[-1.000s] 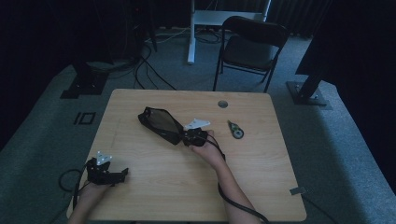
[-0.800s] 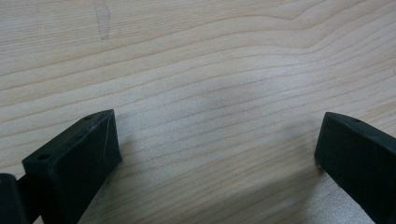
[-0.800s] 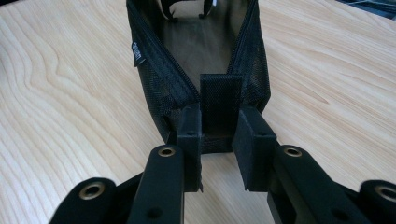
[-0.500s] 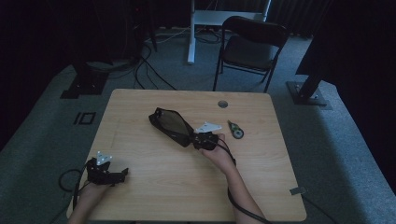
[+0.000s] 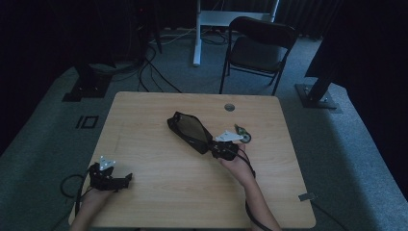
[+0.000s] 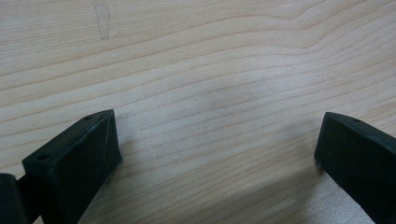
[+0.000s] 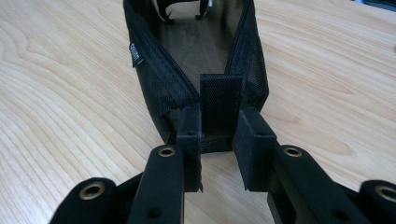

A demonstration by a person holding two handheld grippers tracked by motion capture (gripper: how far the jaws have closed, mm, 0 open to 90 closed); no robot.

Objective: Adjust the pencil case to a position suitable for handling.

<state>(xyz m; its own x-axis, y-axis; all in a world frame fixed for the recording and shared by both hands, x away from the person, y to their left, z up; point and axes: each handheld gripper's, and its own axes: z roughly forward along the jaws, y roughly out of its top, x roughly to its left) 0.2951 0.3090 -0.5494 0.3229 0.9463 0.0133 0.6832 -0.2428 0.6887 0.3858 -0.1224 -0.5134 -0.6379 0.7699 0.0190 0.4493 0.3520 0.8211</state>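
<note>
A black mesh zip pouch (image 5: 188,131) lies open near the middle of the wooden table (image 5: 159,202). My right gripper (image 5: 222,150) is at the pouch's near right end, shut on its fabric end tab (image 7: 220,100). In the right gripper view the pouch (image 7: 196,60) stretches away from my gripper (image 7: 219,126), its zipper gaping. My left gripper (image 5: 126,179) rests low over the table's front left corner. Its jaws stand wide open (image 6: 219,140) over bare wood.
A small round green and black item (image 5: 243,134) lies just beyond my right gripper. A cable hole (image 5: 229,107) sits near the table's far edge. A folding chair (image 5: 260,48) stands behind the table, with stands and cables on the floor.
My right gripper has moved to the right, dragging the pouch with it across the table toward the small round item. The left gripper has stayed put.
</note>
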